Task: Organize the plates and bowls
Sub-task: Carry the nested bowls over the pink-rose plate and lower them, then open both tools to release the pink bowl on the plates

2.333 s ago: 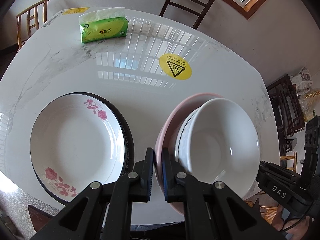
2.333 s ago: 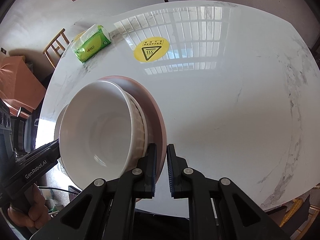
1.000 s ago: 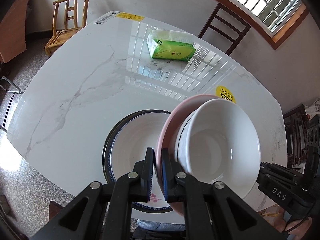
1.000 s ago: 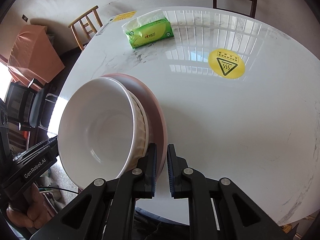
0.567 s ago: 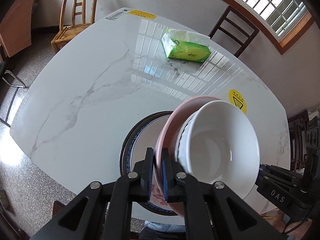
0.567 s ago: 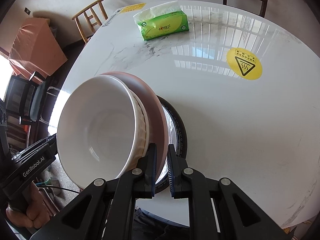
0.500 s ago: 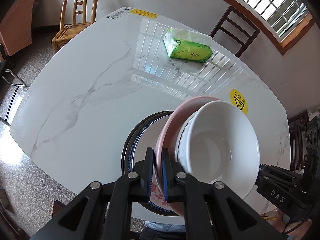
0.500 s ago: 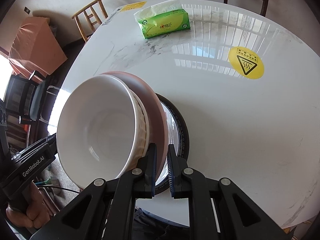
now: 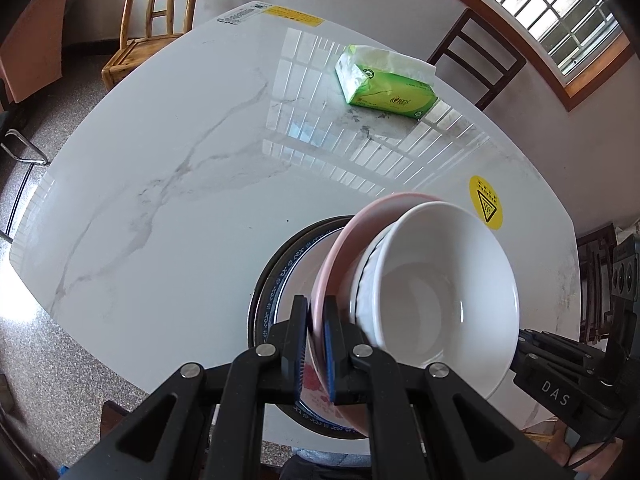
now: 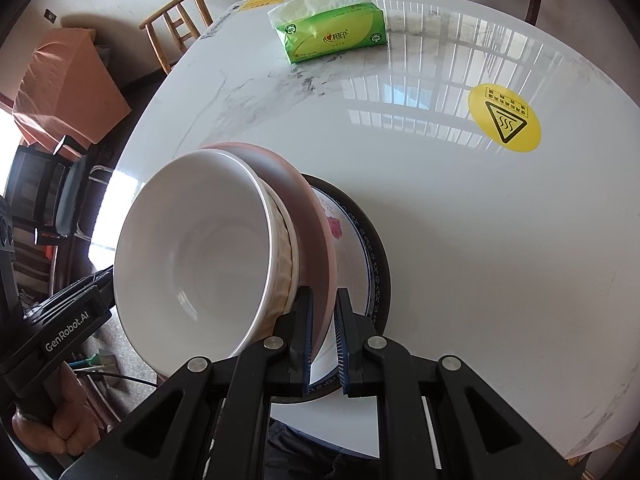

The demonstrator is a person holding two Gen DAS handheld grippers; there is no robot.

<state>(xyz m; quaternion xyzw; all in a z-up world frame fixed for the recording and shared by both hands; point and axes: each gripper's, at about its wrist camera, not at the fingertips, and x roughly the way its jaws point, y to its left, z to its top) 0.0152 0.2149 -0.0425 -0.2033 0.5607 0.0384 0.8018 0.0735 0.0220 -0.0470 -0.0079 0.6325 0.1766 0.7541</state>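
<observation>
Both grippers pinch the same pink plate (image 9: 340, 248) by opposite edges, carrying it with two nested white bowls on it. Left gripper (image 9: 316, 344): fingers closed on the plate's near rim, blue pads pressed against both faces of the rim. Right gripper (image 10: 323, 340): same hold on the opposite rim, pads tight on the pink edge. In the right wrist view the pink plate (image 10: 308, 216) shows as a thin crescent behind the bowls. Top white bowl (image 9: 444, 292) is smooth and plain; it sits inside a second, ribbed bowl (image 10: 285, 256) whose embossed side wall shows just under the top bowl's rim. The stack hangs above a flowered plate (image 9: 296, 268) with a dark patterned border, which lies flat on the white marble table (image 9: 180, 184) near its front edge. Pink blossoms of that plate peek out between the left fingers and beside the pink rim in the right wrist view (image 10: 340, 232). Whether the pink plate touches the flowered one cannot be told. Farther back on the table: a green tissue pack (image 9: 384, 84) with a sheet sticking out, and a round yellow warning sticker (image 10: 504, 118), both well apart from the dishes. Wooden chair (image 9: 156, 24) stands beyond the far corner.
</observation>
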